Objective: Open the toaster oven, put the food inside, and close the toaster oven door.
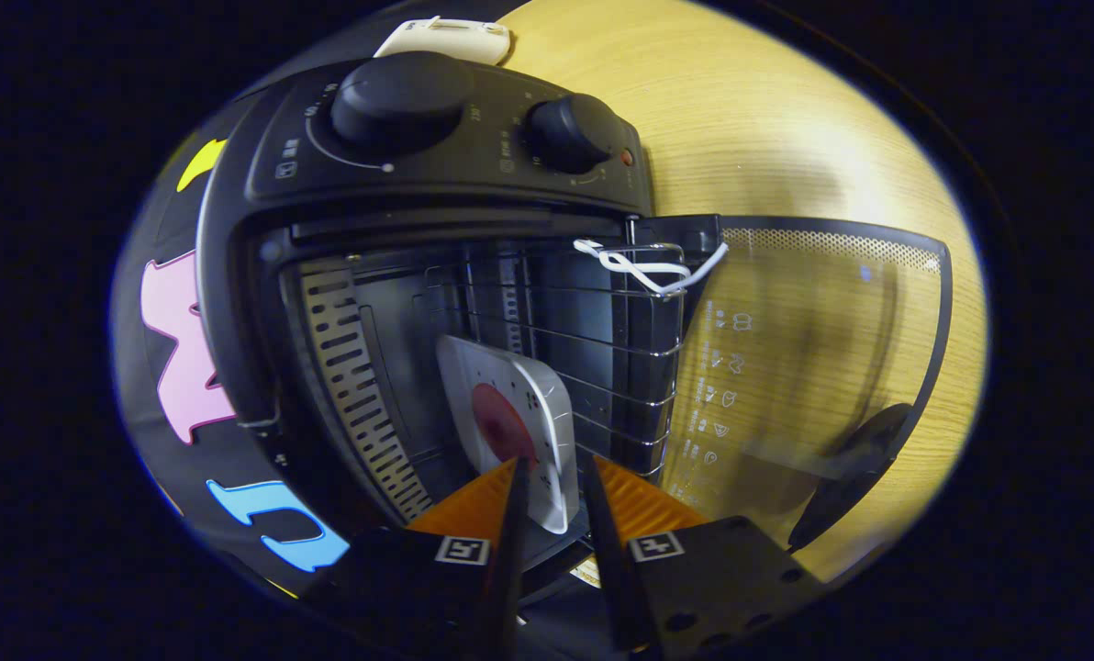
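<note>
The black toaster oven (437, 184) with two round black knobs appears turned on its side in this view, its tinted glass door (813, 367) swung fully open over the pale wooden table (786, 119). A silver rectangular tray (547, 413) carrying a round dark-red piece of food (501, 427) sits within the oven's mouth, against the wire rack (620, 367). The gripper (552, 487) has its jaws narrowly apart with the tray's near edge between them; whether both press on it cannot be told. A white cord (643, 266) is tied at the rack's corner. A white flat object (446, 39) lies beyond the oven.
</note>
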### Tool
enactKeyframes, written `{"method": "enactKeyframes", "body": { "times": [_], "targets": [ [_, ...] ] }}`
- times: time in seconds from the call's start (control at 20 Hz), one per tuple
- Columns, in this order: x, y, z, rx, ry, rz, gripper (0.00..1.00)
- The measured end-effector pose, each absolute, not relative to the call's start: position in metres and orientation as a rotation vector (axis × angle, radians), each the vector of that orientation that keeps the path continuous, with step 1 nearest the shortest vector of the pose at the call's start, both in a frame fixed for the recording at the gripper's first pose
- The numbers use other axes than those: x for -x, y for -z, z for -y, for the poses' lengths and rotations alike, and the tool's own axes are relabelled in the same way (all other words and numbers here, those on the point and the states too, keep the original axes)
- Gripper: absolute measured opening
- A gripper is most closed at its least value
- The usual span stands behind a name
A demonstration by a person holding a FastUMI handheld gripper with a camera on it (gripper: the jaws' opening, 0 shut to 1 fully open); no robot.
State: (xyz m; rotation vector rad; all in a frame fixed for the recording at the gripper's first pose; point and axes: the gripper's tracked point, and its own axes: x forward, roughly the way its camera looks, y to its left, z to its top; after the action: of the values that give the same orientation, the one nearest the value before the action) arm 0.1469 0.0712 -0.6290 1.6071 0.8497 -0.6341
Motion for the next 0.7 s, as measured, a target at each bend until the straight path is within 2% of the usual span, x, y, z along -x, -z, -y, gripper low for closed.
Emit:
{"method": "enactKeyframes", "body": {
  "times": [0.05, 0.15, 0.3, 0.45, 0.7],
  "targets": [
    [-0.142, 0.623, -0.072, -1.595, 0.620, -0.857, 0.45],
    [-0.124, 0.613, -0.070, -1.547, 0.583, -0.879, 0.45],
    [-0.081, 0.596, -0.063, -1.397, 0.535, -0.928, 0.99],
    [-0.050, 0.578, -0.057, -1.205, 0.440, -0.945, 0.99],
    [0.004, 0.573, -0.050, -0.610, 0.254, -1.006, 0.99]
  ]
}}
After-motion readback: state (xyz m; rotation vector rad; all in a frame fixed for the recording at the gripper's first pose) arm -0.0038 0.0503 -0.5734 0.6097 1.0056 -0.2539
